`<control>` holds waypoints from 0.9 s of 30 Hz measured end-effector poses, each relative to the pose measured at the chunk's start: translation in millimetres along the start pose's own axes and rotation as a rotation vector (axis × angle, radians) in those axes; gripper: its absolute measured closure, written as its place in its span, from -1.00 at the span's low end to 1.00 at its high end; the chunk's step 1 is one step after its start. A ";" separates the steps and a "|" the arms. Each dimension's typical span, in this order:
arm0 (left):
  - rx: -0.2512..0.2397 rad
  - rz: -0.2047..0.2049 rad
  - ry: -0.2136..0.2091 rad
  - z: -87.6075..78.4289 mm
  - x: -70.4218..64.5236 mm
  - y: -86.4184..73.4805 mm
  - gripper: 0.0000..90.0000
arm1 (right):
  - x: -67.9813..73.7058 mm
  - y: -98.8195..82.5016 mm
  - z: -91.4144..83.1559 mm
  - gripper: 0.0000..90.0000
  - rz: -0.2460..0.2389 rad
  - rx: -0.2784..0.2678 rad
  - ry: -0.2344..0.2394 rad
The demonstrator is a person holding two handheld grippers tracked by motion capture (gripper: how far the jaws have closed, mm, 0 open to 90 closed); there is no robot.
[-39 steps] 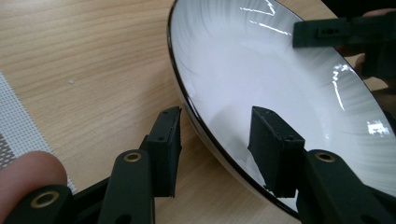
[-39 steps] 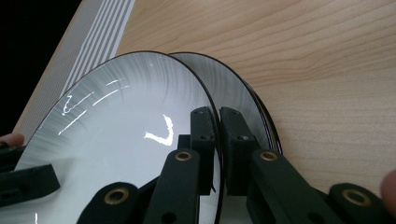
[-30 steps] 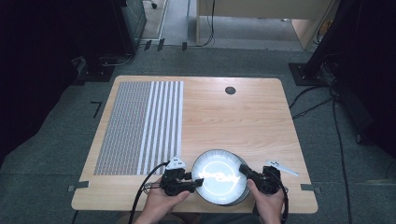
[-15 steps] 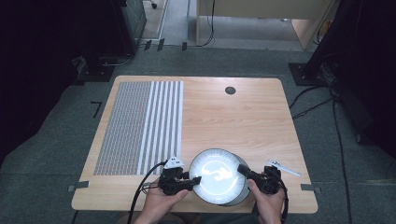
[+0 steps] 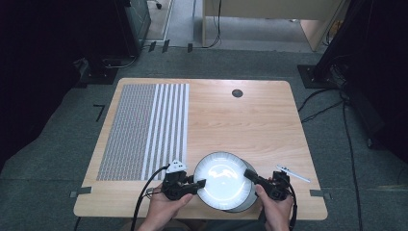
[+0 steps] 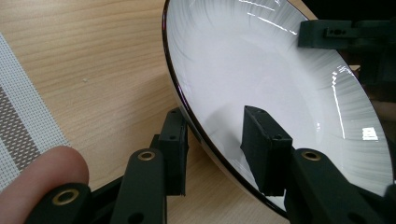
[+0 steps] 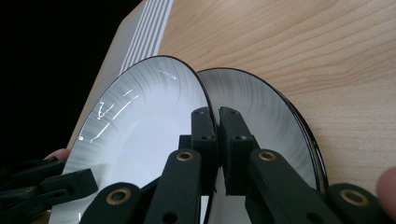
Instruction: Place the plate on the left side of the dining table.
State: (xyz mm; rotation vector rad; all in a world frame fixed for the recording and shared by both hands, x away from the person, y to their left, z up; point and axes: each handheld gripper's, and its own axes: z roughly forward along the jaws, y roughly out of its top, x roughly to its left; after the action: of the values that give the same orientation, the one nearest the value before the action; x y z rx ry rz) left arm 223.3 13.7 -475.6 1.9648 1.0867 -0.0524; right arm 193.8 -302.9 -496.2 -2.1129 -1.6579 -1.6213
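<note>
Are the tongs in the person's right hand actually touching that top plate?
Touching. In the right gripper view, the right tongs are pinched shut on the upper plate's rim, one jaw on each side with no gap showing.

The right tongs (image 7: 217,135) pinch the dark rim of the upper plate (image 7: 140,140), jaws nearly together. A second plate (image 7: 266,121) sits just behind it, over the wooden surface (image 7: 303,42). The other tongs (image 7: 42,186) show lower left.
</note>
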 end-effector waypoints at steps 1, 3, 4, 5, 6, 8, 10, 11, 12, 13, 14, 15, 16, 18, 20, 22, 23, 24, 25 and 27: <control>-0.004 -0.002 -0.002 -0.3 0.0 0.3 0.38 | 0.0 0.0 0.0 0.92 0.000 0.000 0.000; -0.006 -0.002 -0.001 -1.1 0.0 0.9 0.38 | 1.1 0.7 -0.5 0.92 -0.008 -0.008 -0.001; -0.010 -0.009 -0.001 -2.2 0.3 1.6 0.38 | 3.0 1.2 -0.9 0.91 -0.003 -0.010 0.000; -0.010 -0.009 -0.001 -2.2 0.3 1.6 0.38 | 3.0 1.2 -0.9 0.91 -0.003 -0.010 0.000; -0.013 -0.012 0.000 -3.9 1.1 2.7 0.38 | 5.0 2.4 -0.7 0.91 -0.003 -0.011 0.002; -0.017 -0.014 -0.002 -4.9 1.7 3.6 0.39 | 6.2 3.1 -0.4 0.91 -0.004 -0.013 0.002; -0.025 -0.023 -0.001 -7.9 4.1 6.6 0.39 | 11.2 6.2 1.4 0.91 -0.005 -0.009 -0.006; -0.025 -0.023 -0.001 -7.9 4.1 6.6 0.39 | 11.2 6.2 1.4 0.91 -0.005 -0.009 -0.006; -0.030 -0.028 -0.001 -10.4 6.1 8.7 0.39 | 14.9 8.4 3.5 0.92 -0.010 -0.008 -0.010; -0.033 -0.028 0.000 -11.7 7.1 9.8 0.39 | 16.7 9.6 4.7 0.92 -0.012 -0.008 -0.011; -0.033 -0.028 0.000 -11.7 7.1 9.8 0.39 | 16.7 9.6 4.7 0.92 -0.012 -0.008 -0.011; -0.036 -0.027 0.003 -13.1 8.2 10.8 0.39 | 18.4 10.8 6.1 0.92 -0.019 -0.010 -0.013; -0.043 -0.029 0.008 -16.2 10.5 13.0 0.39 | 22.1 13.2 8.7 0.92 -0.025 -0.012 -0.011; -0.054 -0.035 0.012 -19.7 13.0 15.2 0.39 | 26.7 15.8 11.6 0.92 -0.030 -0.010 -0.009; -0.057 -0.037 0.014 -21.6 14.5 16.3 0.39 | 29.2 17.2 13.2 0.92 -0.031 -0.011 -0.009; -0.070 -0.051 0.018 -27.1 19.5 19.6 0.39 | 37.6 22.5 18.2 0.92 -0.045 -0.005 -0.010; -0.072 -0.053 0.018 -29.2 21.7 20.9 0.39 | 40.8 24.4 20.1 0.92 -0.045 -0.003 -0.008; -0.076 -0.058 0.019 -31.4 23.9 22.4 0.39 | 43.8 26.3 22.3 0.92 -0.051 0.000 -0.009; -0.076 -0.058 0.019 -31.4 23.9 22.4 0.39 | 43.8 26.3 22.3 0.92 -0.051 0.000 -0.009; -0.079 -0.060 0.024 -36.8 28.9 25.5 0.40 | 50.0 29.6 27.4 0.92 -0.061 0.003 -0.009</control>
State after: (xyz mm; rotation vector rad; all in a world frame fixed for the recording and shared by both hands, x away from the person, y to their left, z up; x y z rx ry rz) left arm 246.5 52.7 -447.5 1.8664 1.1458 -0.0180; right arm 229.3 -265.4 -457.9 -2.0915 -1.7435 -1.6261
